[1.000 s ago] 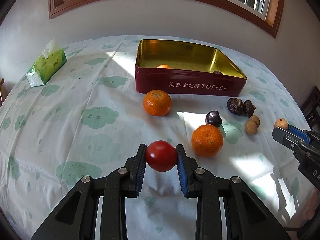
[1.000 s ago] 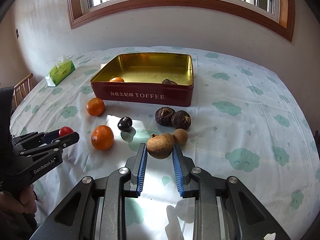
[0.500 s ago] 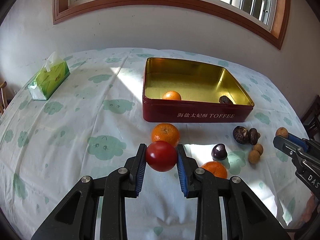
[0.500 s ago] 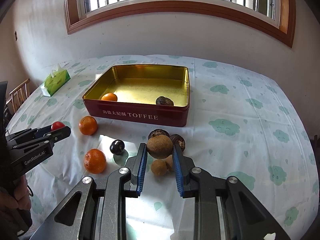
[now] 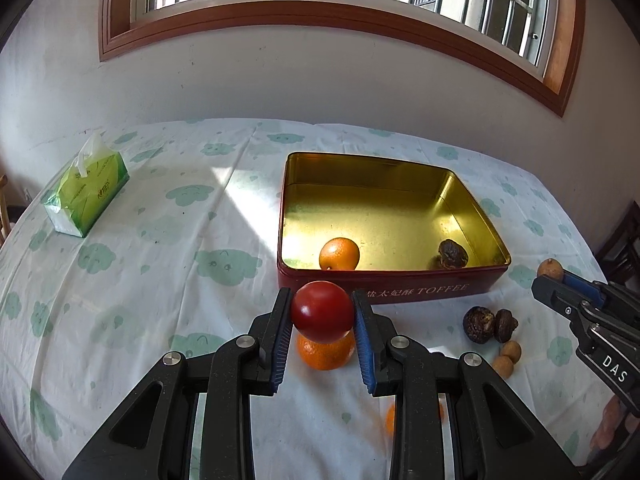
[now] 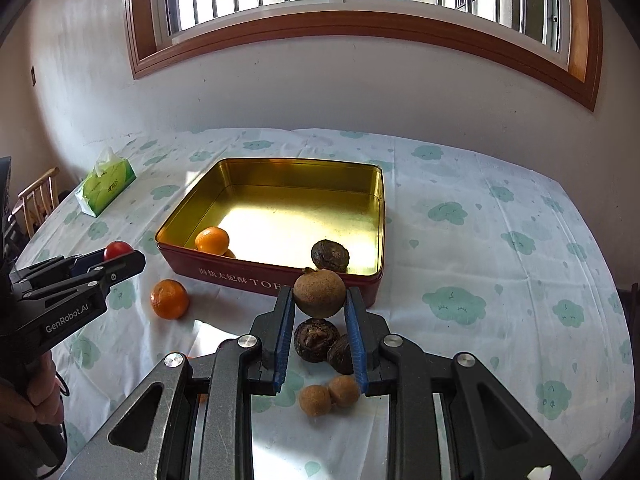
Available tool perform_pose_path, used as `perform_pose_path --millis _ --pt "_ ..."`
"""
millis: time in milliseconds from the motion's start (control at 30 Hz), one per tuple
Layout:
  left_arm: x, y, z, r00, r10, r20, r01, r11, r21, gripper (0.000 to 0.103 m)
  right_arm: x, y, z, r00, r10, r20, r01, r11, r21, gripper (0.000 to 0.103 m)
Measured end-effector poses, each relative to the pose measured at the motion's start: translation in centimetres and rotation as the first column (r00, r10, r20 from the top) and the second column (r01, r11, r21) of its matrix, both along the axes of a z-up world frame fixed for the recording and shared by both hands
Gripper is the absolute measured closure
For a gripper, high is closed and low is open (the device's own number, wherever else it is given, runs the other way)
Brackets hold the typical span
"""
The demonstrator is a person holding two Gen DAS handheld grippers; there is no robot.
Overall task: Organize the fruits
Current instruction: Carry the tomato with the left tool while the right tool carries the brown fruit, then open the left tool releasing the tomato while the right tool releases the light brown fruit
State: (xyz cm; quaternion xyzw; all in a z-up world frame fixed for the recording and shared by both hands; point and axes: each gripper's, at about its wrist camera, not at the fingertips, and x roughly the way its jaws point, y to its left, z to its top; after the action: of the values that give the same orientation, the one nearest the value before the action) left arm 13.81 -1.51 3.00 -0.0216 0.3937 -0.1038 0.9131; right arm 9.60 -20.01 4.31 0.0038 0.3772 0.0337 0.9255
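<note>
Left gripper (image 5: 322, 313) clamps the round red fruit (image 5: 322, 311); right gripper (image 6: 319, 295) pinches the brown fruit (image 6: 319, 294), stem nub up-left.

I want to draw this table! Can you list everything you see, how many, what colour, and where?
tin: 1, red outside, gold inside, mid-table
oranges: 3 seen clearly; one in tin, others on cloth
dark wrinkly fruits: 3, brown; one in tin, two in front
small round fruits: 2, tan, on cloth
tissue pack: 1, green, far left
tablecloth: 1, white, green clouds
left hand-held gripper: black, holding red fruit
right hand-held gripper: black, holding brown fruit
</note>
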Motion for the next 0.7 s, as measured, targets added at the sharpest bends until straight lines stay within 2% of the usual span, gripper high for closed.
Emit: perform_pose_path --millis 333,700 --pt "3.6 -0.8 0.7 1.0 -0.013 -0.001 0.013 1.0 0.013 0.073 3.9 0.9 0.1 0.999 0.034 -0.016 -0.035 0.999 -0.006 0.079" --pt "8.4 -2.1 -0.6 0.999 -0.012 -0.048 0.016 0.997 0.071 0.073 8.9 0.9 -1.7 0.996 0.045 -0.08 -0.047 0.999 -0.02 0.079"
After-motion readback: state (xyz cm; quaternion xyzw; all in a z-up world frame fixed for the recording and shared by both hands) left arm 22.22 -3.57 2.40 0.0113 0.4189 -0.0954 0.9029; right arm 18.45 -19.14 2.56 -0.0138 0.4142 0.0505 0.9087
